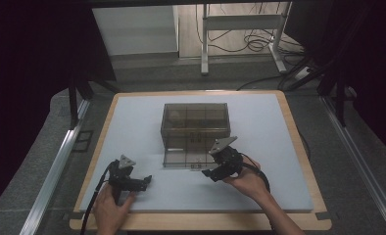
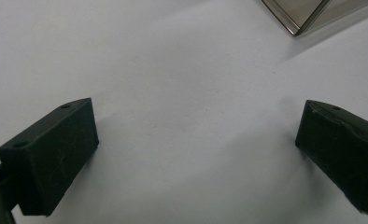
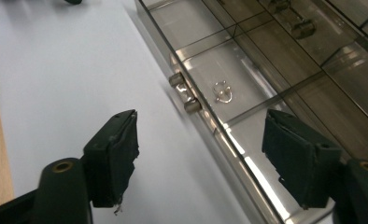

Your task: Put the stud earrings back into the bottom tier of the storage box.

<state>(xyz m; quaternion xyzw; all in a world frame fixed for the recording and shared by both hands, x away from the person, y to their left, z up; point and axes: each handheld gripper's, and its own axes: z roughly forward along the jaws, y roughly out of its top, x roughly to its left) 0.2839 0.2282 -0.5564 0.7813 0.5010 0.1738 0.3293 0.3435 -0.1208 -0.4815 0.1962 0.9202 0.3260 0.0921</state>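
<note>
From the high view, a smoky clear compartment box [image 1: 195, 133] sits mid-tabletop [image 1: 132, 112], its lid apparently folded down toward me. My left gripper [image 1: 143, 181] rests near-left, well apart from the box; my right gripper [image 1: 208, 173] sits just beside the box's near right corner.

In the left gripper view, my fingers [image 2: 51, 158] stand wide apart over bare white tabletop, a box corner [image 2: 299, 14] far right.

In the right gripper view, my fingers [image 3: 114, 156] are spread, straddling the box's near edge, where a small metal latch [image 3: 184, 93] sits.
</note>
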